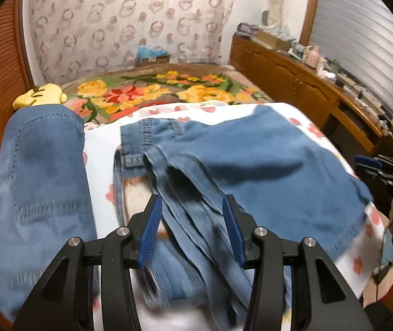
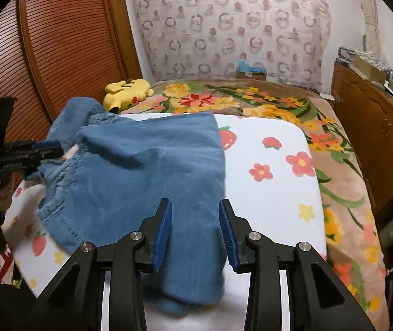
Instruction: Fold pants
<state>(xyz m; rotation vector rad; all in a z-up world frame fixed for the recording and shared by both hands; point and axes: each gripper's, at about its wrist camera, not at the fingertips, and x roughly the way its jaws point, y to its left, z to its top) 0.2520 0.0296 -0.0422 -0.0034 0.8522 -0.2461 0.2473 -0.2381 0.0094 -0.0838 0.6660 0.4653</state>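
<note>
While both tools hang over the bed, the blue denim pants (image 2: 146,160) lie on a white sheet (image 2: 273,193) printed with red flowers and strawberries, which covers the near part of the bed on top of a floral blanket (image 2: 342,171). Left tool (image 1: 193,220): jaws partly apart, a bunched, blurred fold of the pants running up between the blue pads (image 1: 150,231); the cloth passes close to both pads, but gaps show and no pinch can be made out. Right tool (image 2: 195,229): jaws partly apart, a rounded end of the pants lying between and below the pads, the pads standing clear of the fabric on either side. From the right wrist view the left tool appears at the far left edge of the pants, by their gathered waistband. From the left wrist view the waistband with belt loops lies beyond the pads, and a second stretch of denim (image 1: 41,182) drapes to the left of the sheet. Yellow plush toy (image 2: 128,92) sits on the blanket just beyond the pants. Wooden cabinet (image 2: 376,127) stands right of the bed, slatted wooden door (image 2: 66,41) left of it.
</note>
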